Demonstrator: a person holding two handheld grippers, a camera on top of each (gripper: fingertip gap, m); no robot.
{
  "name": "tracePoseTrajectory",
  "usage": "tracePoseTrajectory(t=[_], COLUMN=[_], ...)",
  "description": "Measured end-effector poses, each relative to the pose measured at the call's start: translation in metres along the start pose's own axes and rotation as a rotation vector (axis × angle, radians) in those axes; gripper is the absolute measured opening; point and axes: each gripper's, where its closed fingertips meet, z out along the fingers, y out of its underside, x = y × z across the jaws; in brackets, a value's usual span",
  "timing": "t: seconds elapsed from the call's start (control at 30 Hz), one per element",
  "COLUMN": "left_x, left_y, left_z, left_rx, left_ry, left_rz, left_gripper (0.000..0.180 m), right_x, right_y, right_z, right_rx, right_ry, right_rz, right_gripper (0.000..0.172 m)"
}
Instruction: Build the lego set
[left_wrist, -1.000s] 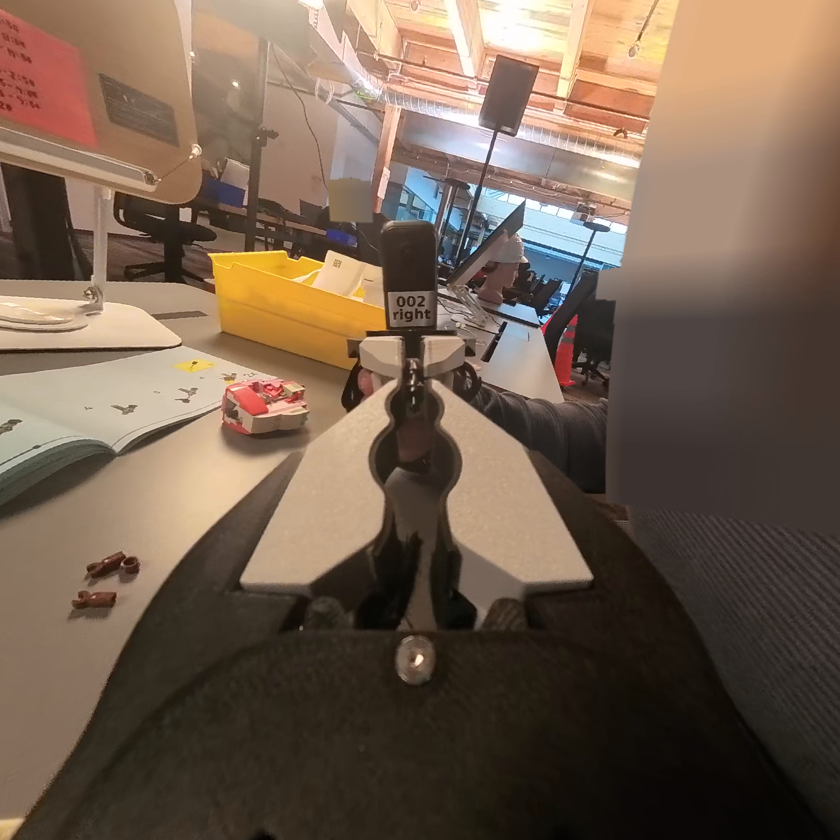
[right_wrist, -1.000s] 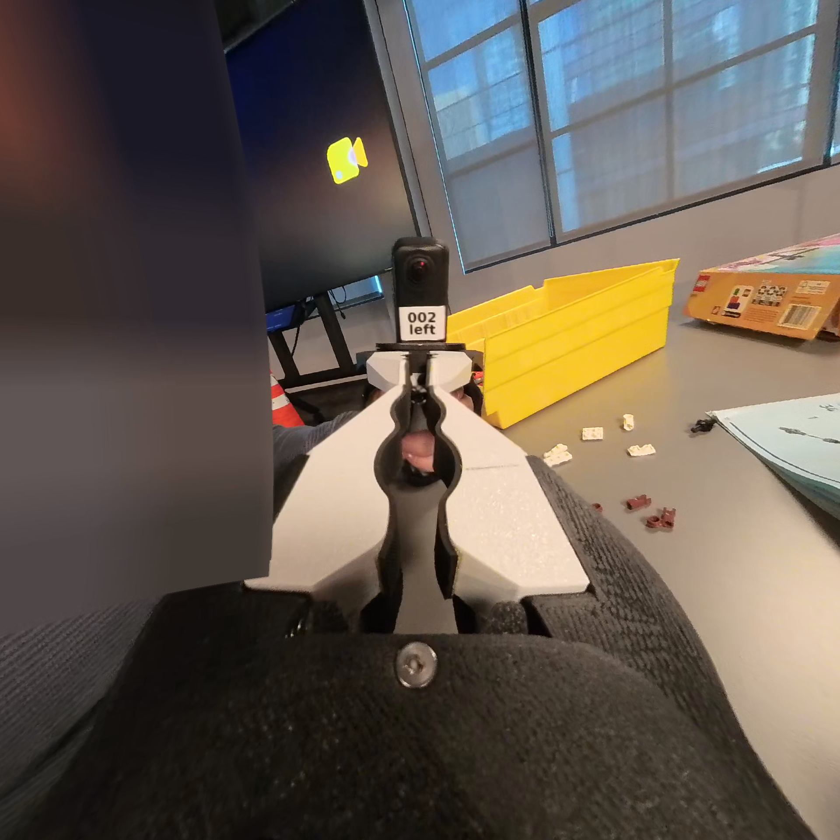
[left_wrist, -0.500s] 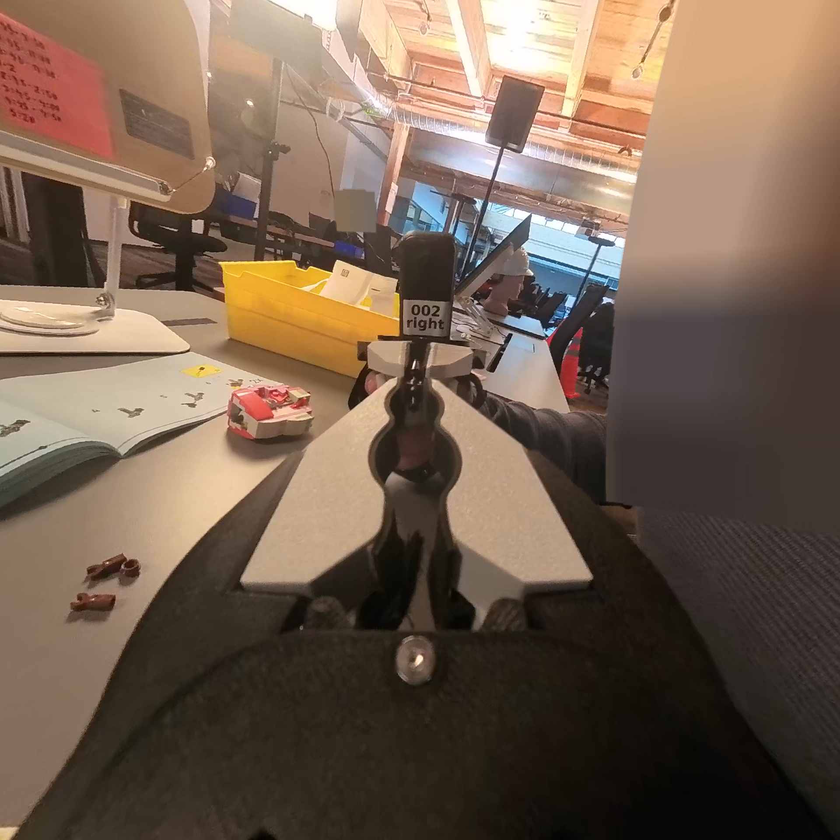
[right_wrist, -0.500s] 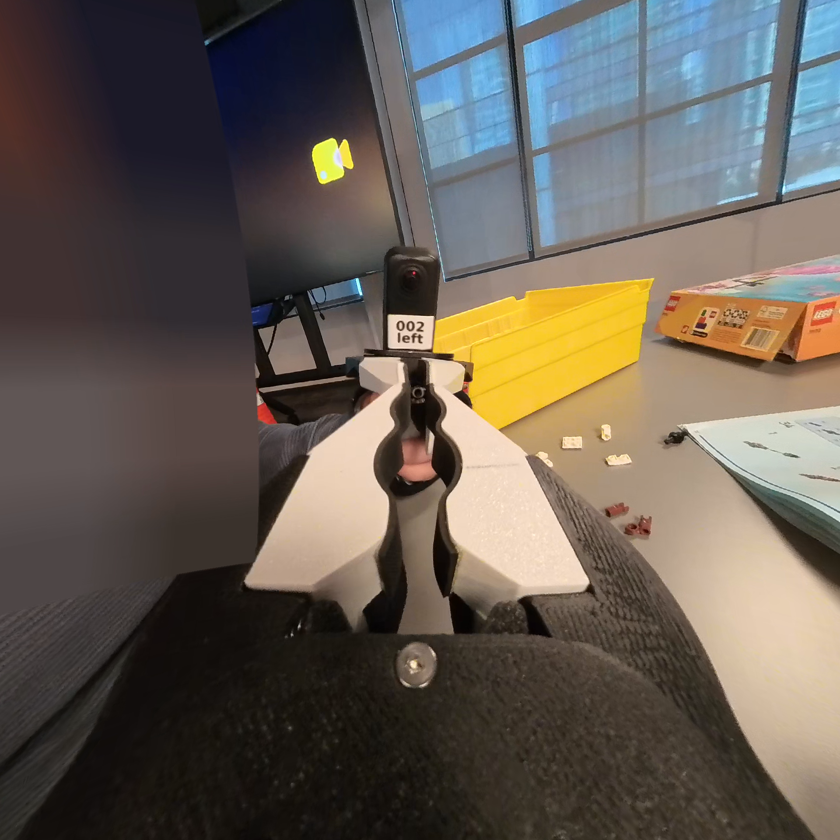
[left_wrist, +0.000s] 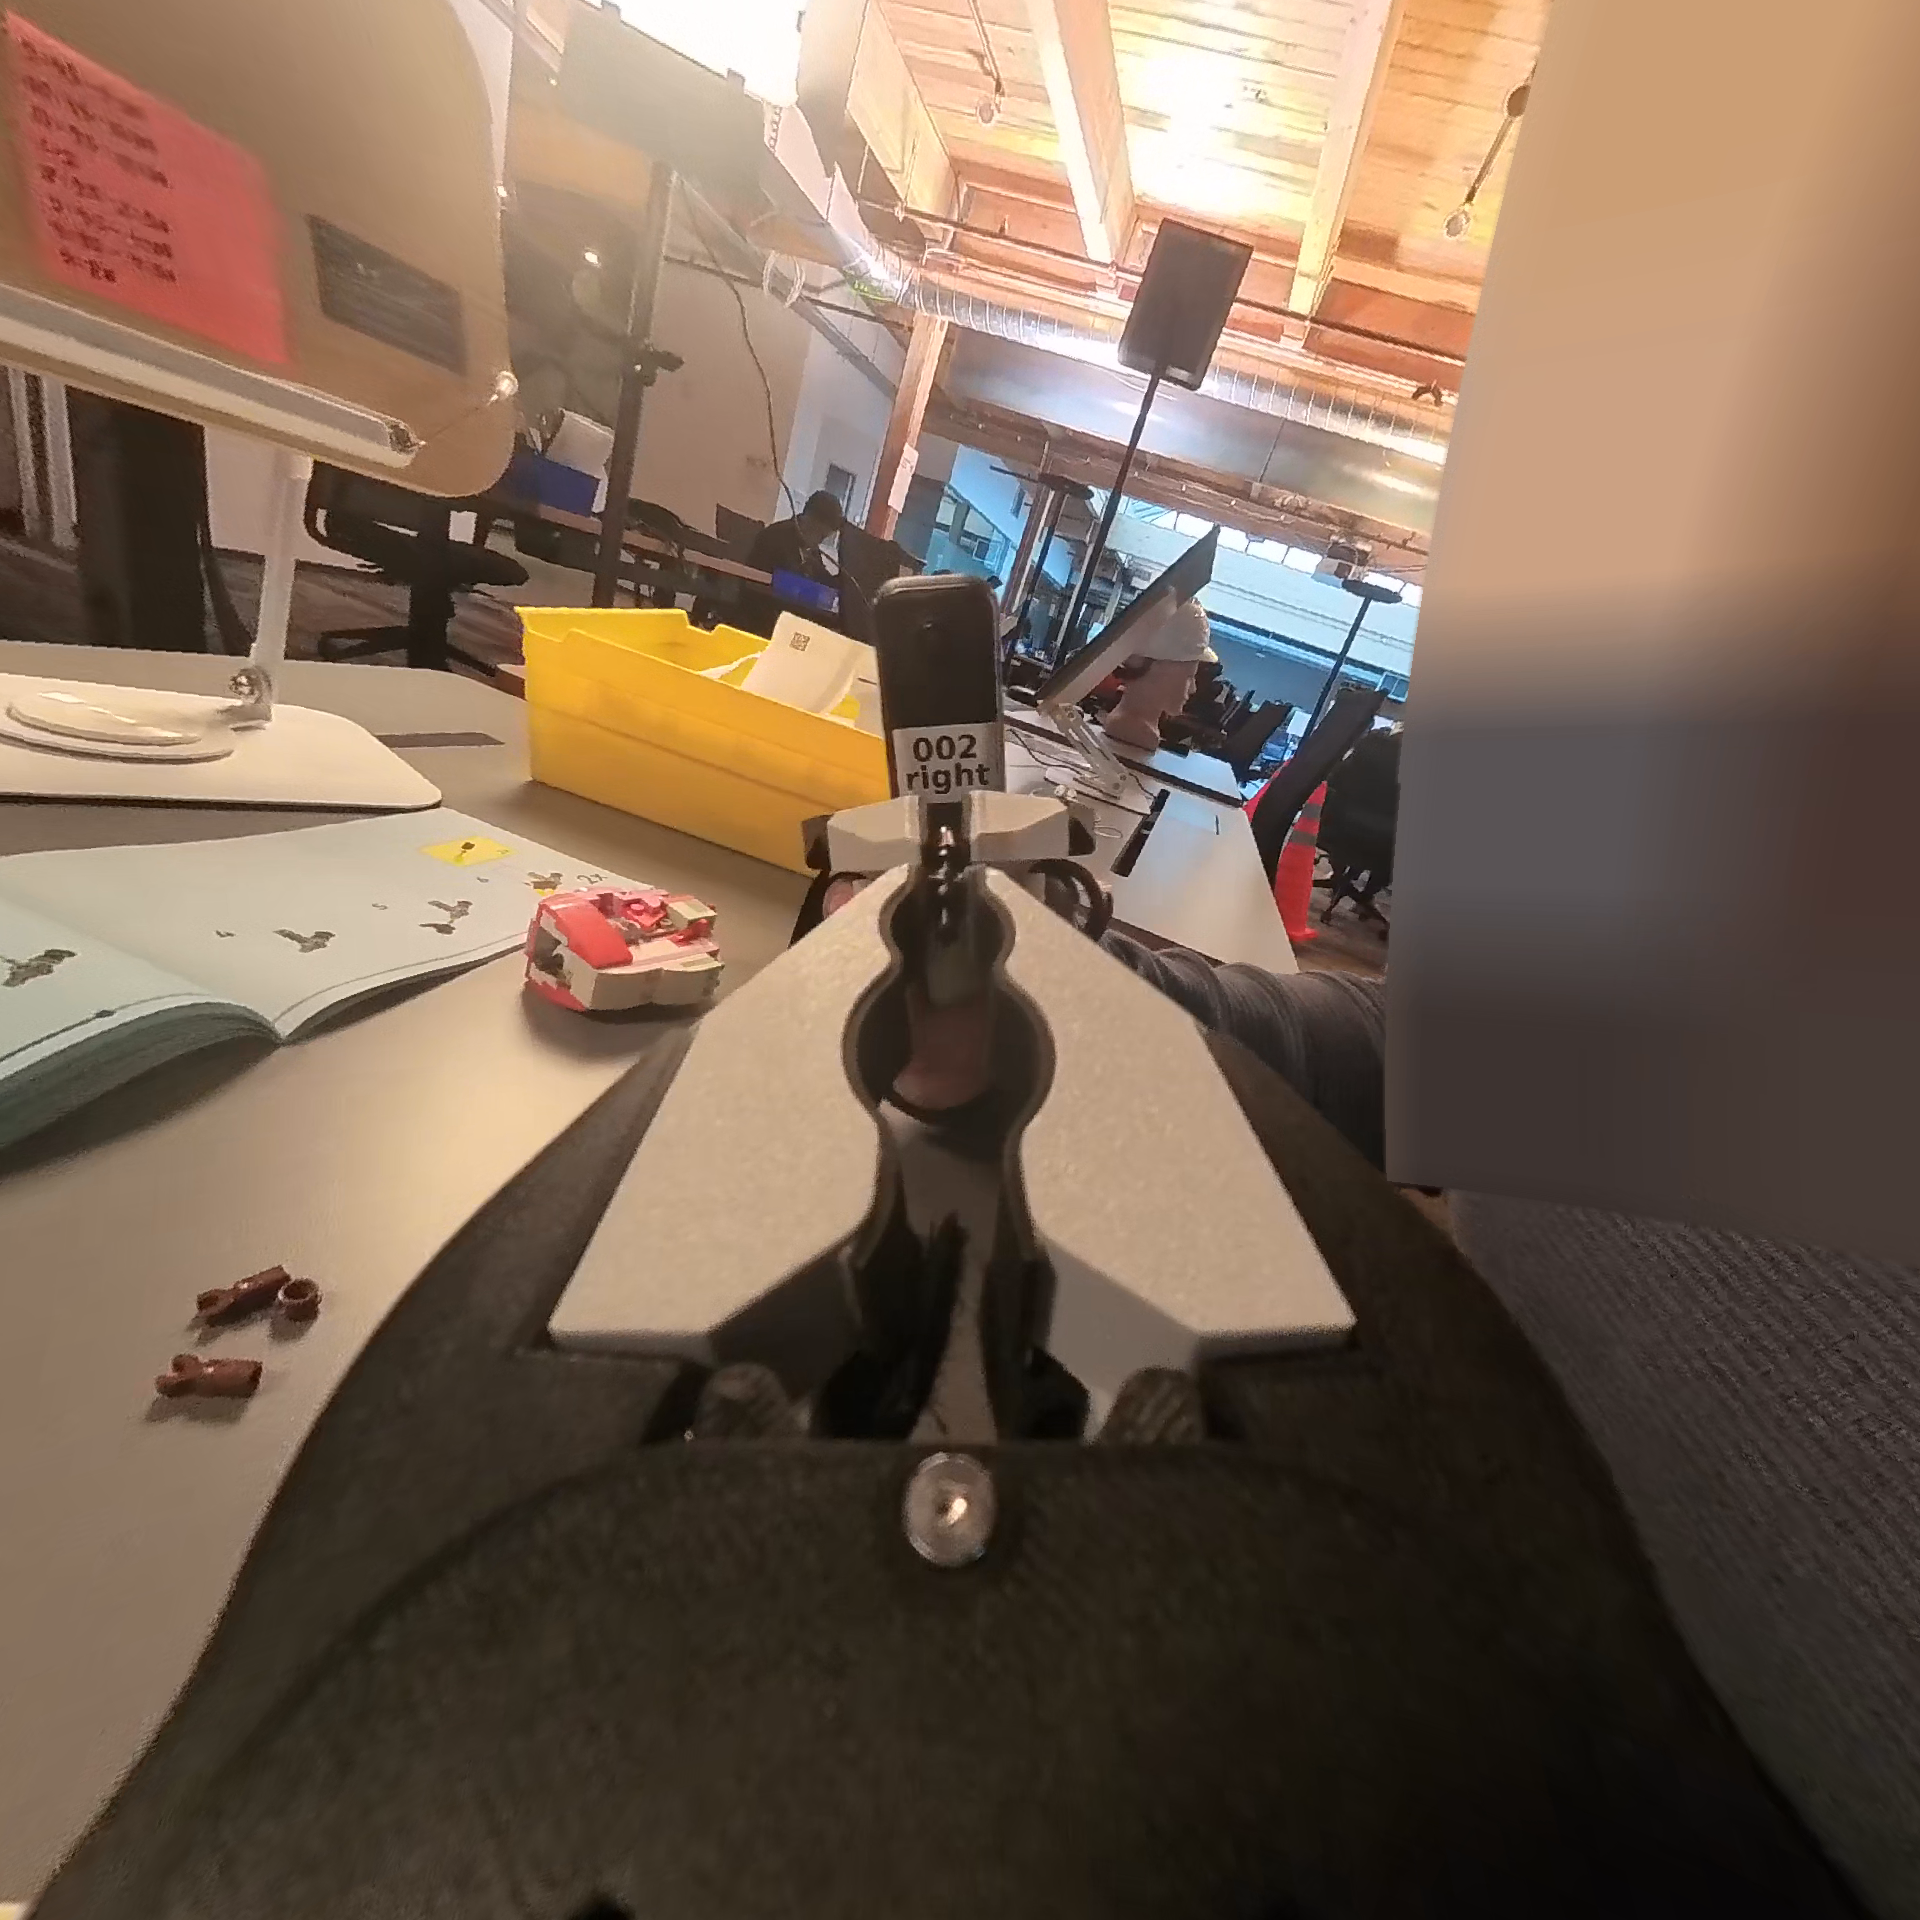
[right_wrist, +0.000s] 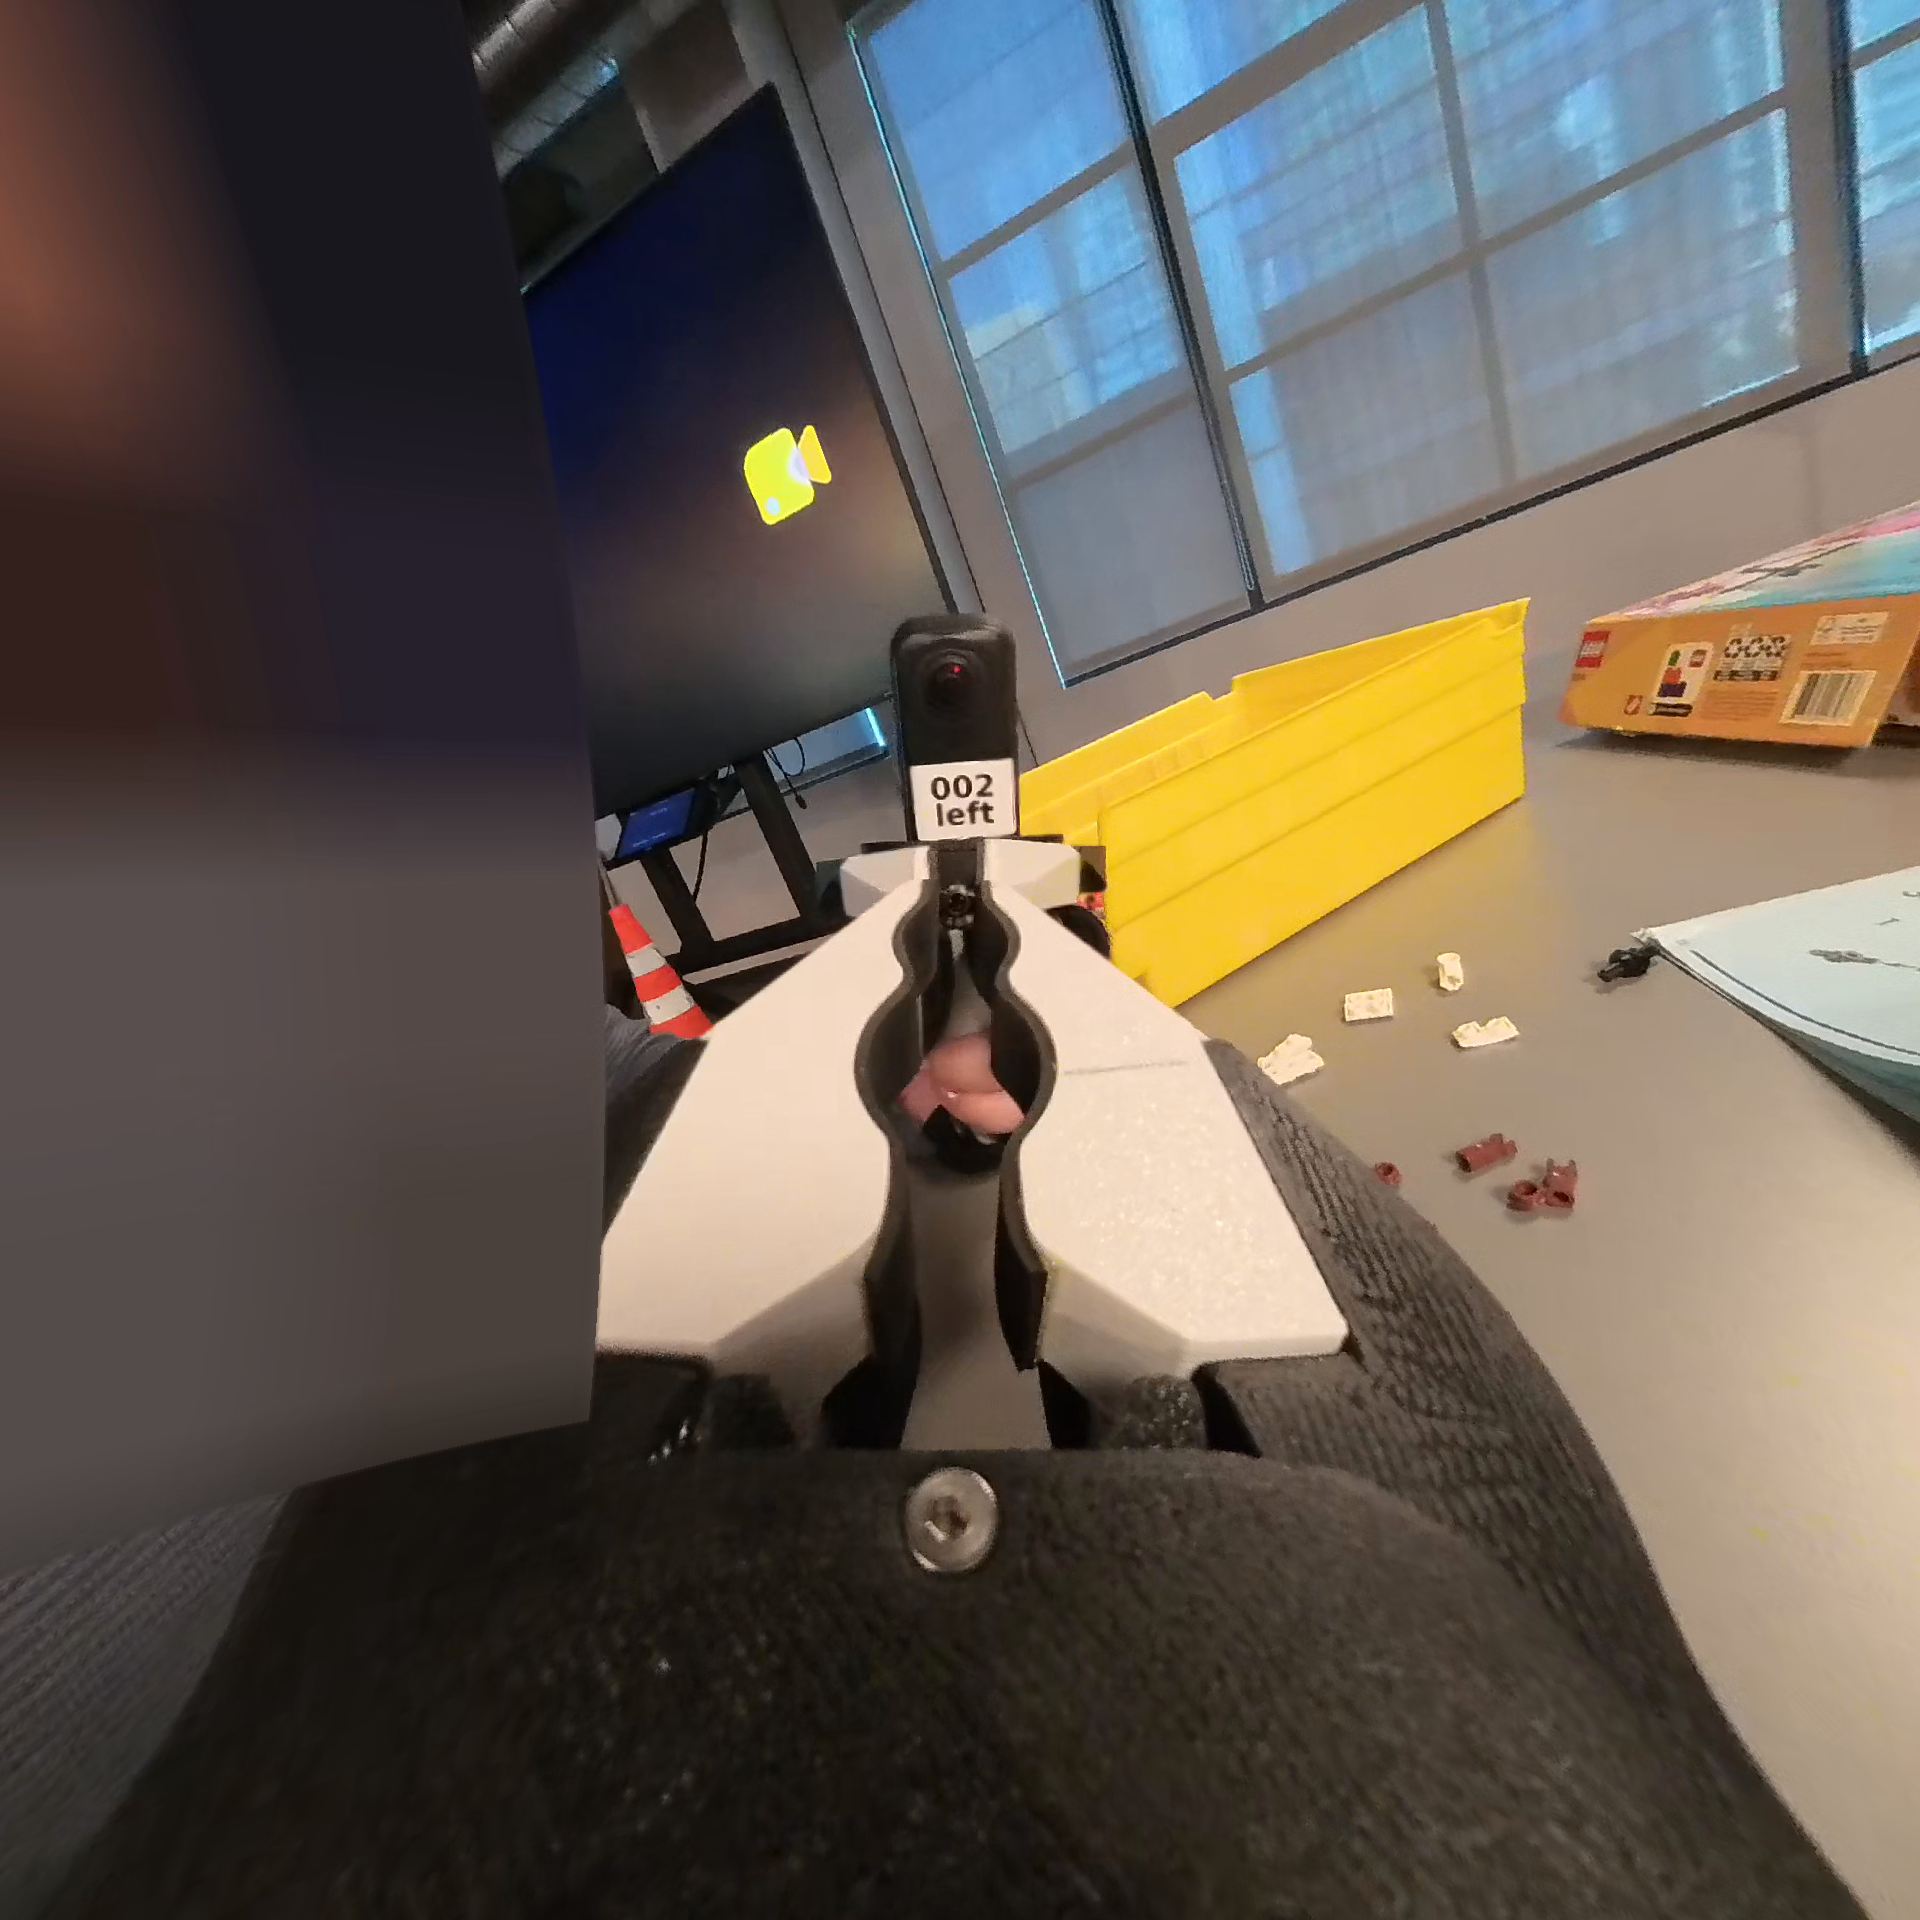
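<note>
Both tongs meet tip to tip above the grey bench (left_wrist: 364, 1164), each pointing at the other. Right tongs (right_wrist: 954, 894) are clenched on a tiny black round piece (right_wrist: 954, 906) w/ a hole in it, sitting right at the tips. Left tongs (left_wrist: 943, 883) are drawn nearly together at the same spot. Something dark sits in the slot, but can't tell whether their pads press on it. A person's fingers show behind each tool, gripping the handles.

Containers: a yellow plastic bin (left_wrist: 665, 748) stands on the bench beyond the tongs, w/ white folded paper bags (left_wrist: 805, 665) sticking up inside. From the right wrist view only the bin's outer wall shows, so the rest of its contents can't be told. An orange cardboard toy box (right_wrist: 1745, 675) lies flat farther off, closed side facing, contents hidden.

Loose on the bench:
- a part-built red and white brick model (left_wrist: 623, 951) beside an open pale-blue instruction booklet (left_wrist: 208, 956)
- small brown brick bits (left_wrist: 249, 1294) near the left tongs
- a few small white brick pieces (right_wrist: 1371, 1003) between the bin and the booklet
</note>
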Motion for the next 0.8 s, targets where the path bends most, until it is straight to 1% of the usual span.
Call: tracePoseTrajectory(t=[0.03, 0.37, 0.47, 0.7, 0.8], left_x=[-0.0004, -0.0018, -0.0004, 0.0046, 0.0058], left_y=[0.0001, 0.0037, 0.0068, 0.0000, -0.0015], left_z=[0.0001, 0.0006, 0.0021, 0.0011, 0.0006], left_rx=[0.000, -0.023, -0.040, 0.017, 0.026], left_ry=[-0.001, -0.001, -0.005, 0.041, 0.038], left_rz=[-0.002, -0.020, 0.011, -0.032, -0.012], left_gripper=[0.006, 0.006, 0.006, 0.006, 0.006], right_x=[0.0005, 0.0022, 0.0007, -0.0048, -0.0061], right_y=[0.0001, 0.0039, 0.0064, 0.0014, 0.0002], right_z=[-0.0002, -0.0020, -0.0042, 0.0003, 0.0018], right_rx=[0.000, -0.035, -0.069, -0.023, -0.012], right_ry=[0.003, 0.005, 0.013, -0.004, -0.002], right_rz=[0.000, 0.008, -0.049, -0.073, -0.094], right_gripper=[0.005, 0.005, 0.005, 0.005, 0.004])
